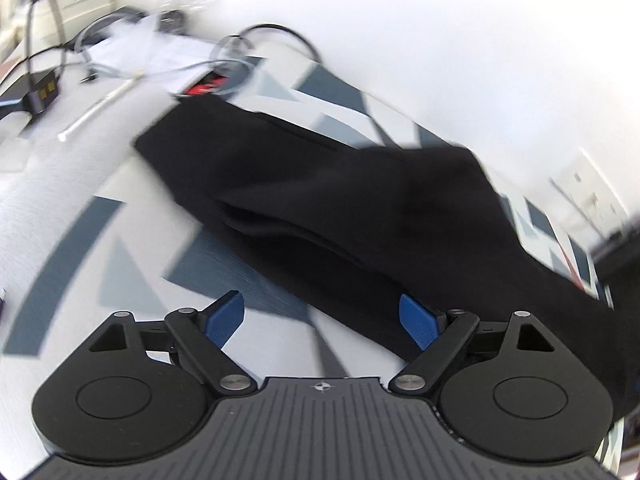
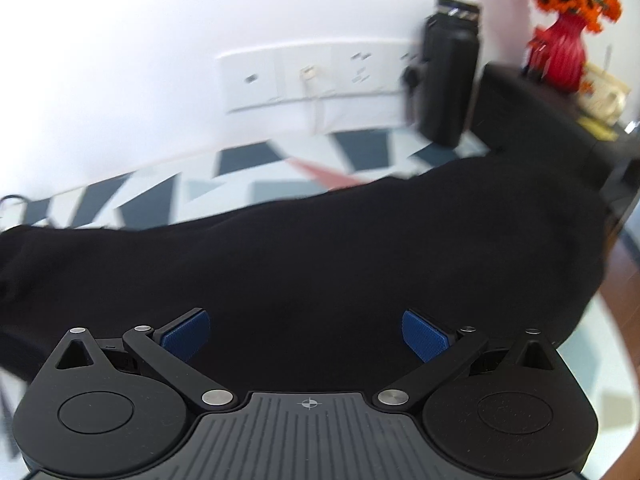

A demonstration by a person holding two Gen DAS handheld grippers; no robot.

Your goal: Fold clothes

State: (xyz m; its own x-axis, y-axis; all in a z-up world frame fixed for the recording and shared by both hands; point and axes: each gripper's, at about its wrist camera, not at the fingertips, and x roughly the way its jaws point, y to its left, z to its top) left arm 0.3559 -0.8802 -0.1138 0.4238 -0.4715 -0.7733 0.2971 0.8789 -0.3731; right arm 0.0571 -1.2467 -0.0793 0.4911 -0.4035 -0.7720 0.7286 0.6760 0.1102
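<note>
A black garment lies folded lengthwise across a table with a blue-grey and white geometric cloth. In the left wrist view it runs from upper left to lower right, and my left gripper stands open just before its near edge, blue pads apart with nothing between them. In the right wrist view the same black garment fills the middle. My right gripper hovers open over it, holding nothing. Both views are motion-blurred.
Cables, a white stick, papers and a small black device lie at the far left. A black bottle and a red vase with orange flowers stand by the wall with its socket panel.
</note>
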